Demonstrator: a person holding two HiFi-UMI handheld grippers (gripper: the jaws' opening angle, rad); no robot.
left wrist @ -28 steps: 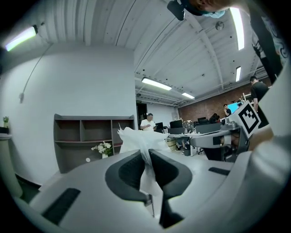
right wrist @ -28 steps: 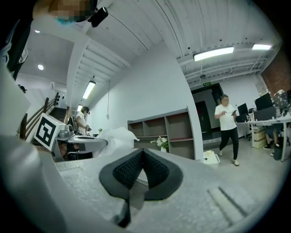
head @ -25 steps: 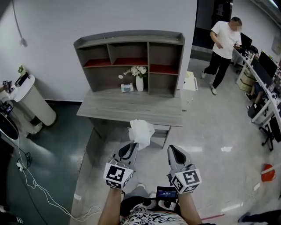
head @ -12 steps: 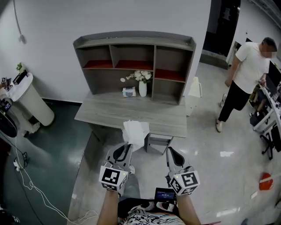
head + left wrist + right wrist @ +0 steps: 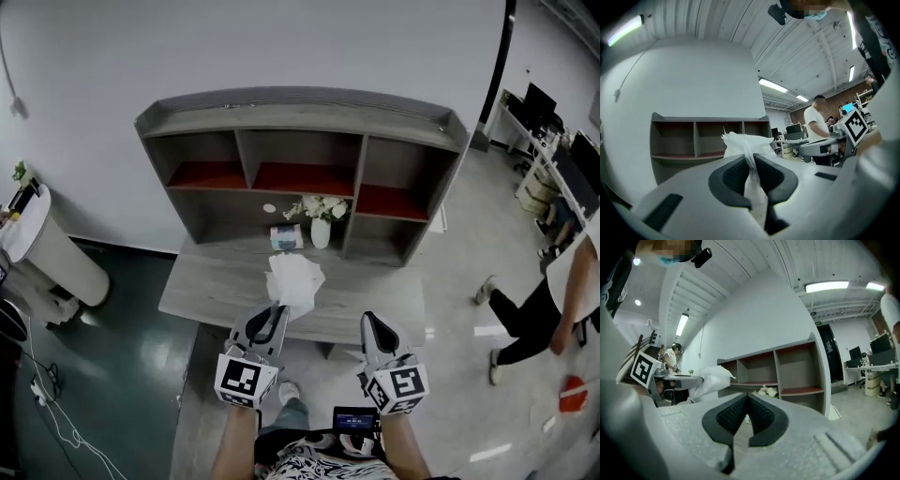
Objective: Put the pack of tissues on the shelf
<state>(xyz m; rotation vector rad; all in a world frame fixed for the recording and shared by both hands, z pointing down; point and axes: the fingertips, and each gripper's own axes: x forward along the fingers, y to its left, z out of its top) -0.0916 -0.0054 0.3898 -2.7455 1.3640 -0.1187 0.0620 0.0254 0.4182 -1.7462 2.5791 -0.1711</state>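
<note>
My left tool (image 5: 275,317) is pinched almost closed on a thin fold of wrapper at the bottom of the soft white crinkly pack of tissues (image 5: 294,279). The pack stands up out of the jaws in the air. From my head it shows over the grey wood-grain tabletop (image 5: 211,291), apart from the grey wooden shelf unit (image 5: 300,117) with red-floored compartments. My right tool (image 5: 371,326) hangs beside the left with its jaws together on nothing.

Since I hold only a fold, I judge the pack could flop or slip if I swing it. I would carry it forward smoothly and level. The three upper compartments look bare, and the middle one is straight ahead. The lower bay holds a white vase of white flowers (image 5: 321,230) and a small pale box (image 5: 286,236), so I would pass above those. I would reach the pack fully inside, lower it onto the red floor until it rests, and only then open.
</note>
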